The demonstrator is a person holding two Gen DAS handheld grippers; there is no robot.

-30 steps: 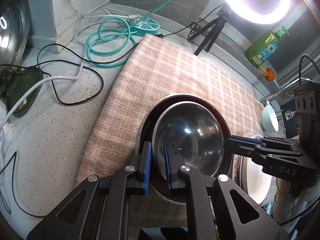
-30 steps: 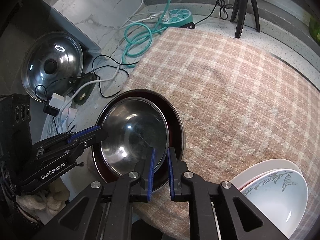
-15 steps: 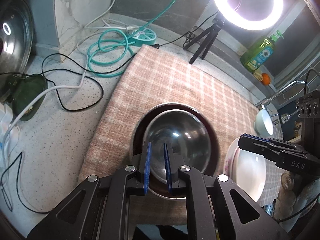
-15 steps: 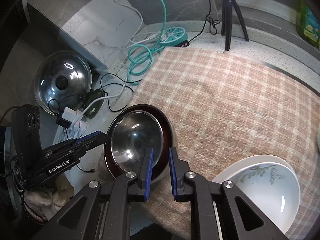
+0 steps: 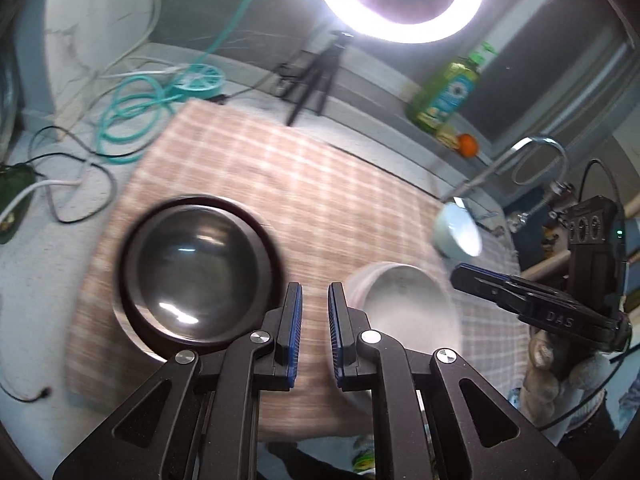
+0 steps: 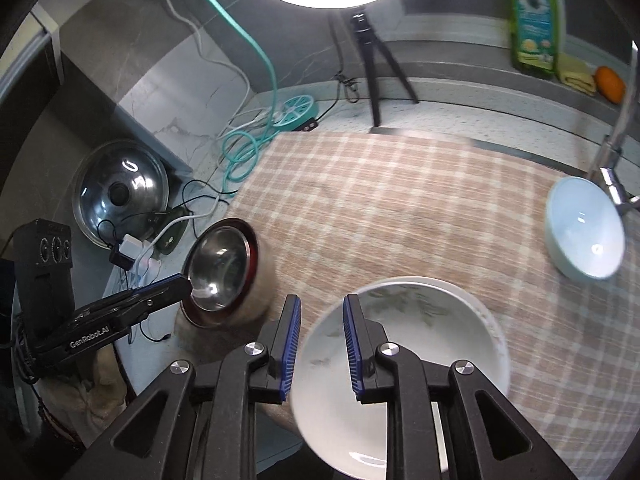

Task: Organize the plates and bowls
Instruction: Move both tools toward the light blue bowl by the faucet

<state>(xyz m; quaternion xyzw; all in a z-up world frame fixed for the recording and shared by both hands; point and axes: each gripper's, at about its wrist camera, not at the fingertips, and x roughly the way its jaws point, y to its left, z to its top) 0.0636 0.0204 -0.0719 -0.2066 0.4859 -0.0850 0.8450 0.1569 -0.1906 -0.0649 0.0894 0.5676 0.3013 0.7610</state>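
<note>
A steel bowl [image 5: 192,268] sits nested in a dark red dish [image 5: 264,240] at the left of the checked cloth [image 5: 320,184]. My left gripper [image 5: 314,292] is shut and empty, hovering to the right of that stack. My right gripper [image 6: 322,304] hangs over the near rim of a stack of white flowered plates [image 6: 420,320]. Its jaws are opening, and no pad touches anything. A pale blue bowl [image 6: 584,232] lies tilted at the cloth's right edge. In the left wrist view the right gripper [image 5: 460,270] shows beside the plates [image 5: 408,312].
A ring light on a tripod [image 6: 372,60] stands behind the cloth, with a green soap bottle [image 6: 534,20] and an orange [image 6: 610,84] on the ledge. A faucet [image 5: 536,156] arches at the right. Cables, a teal power strip [image 6: 298,110] and a pot lid [image 6: 120,196] crowd the left counter.
Both grippers have lifted and drawn away from the steel bowl toward the right. The bowl stays in the dark dish. The right jaws have widened a little.
</note>
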